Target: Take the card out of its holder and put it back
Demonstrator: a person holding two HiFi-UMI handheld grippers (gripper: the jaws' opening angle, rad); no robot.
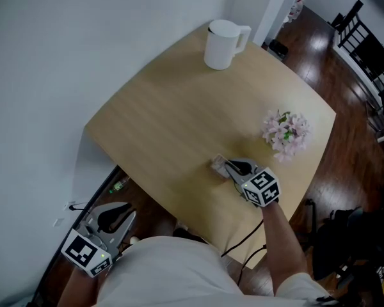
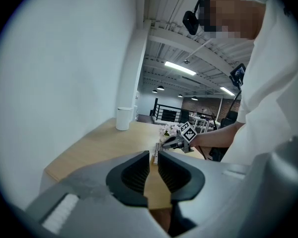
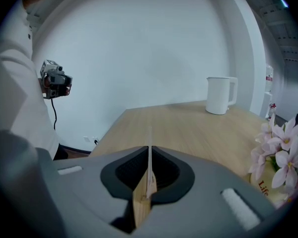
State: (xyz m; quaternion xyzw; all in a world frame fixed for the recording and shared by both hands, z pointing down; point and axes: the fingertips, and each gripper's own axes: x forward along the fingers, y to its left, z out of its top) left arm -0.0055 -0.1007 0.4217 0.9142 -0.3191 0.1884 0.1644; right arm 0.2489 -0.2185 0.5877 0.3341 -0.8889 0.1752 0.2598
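Right claw (image 3: 149, 158) is pinching the thin white card (image 3: 149, 135) edge-on at its small clear holder (image 1: 218, 165), near the pale wooden table's (image 1: 166, 126) front edge. Left claw (image 2: 154, 158) is idling, slightly spread, empty. Holder's unbraced, so it's risking lifting along.

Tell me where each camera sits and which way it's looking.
Head view: on the person's head, looking down at the table; left gripper, right gripper and shirt show.
Left gripper view: on the left gripper, looking across the table at the right gripper; shirt and right arm show.
Right gripper view: on the right gripper, shut on the card, facing the wall; shirt shows.
Shared: all see the jug.
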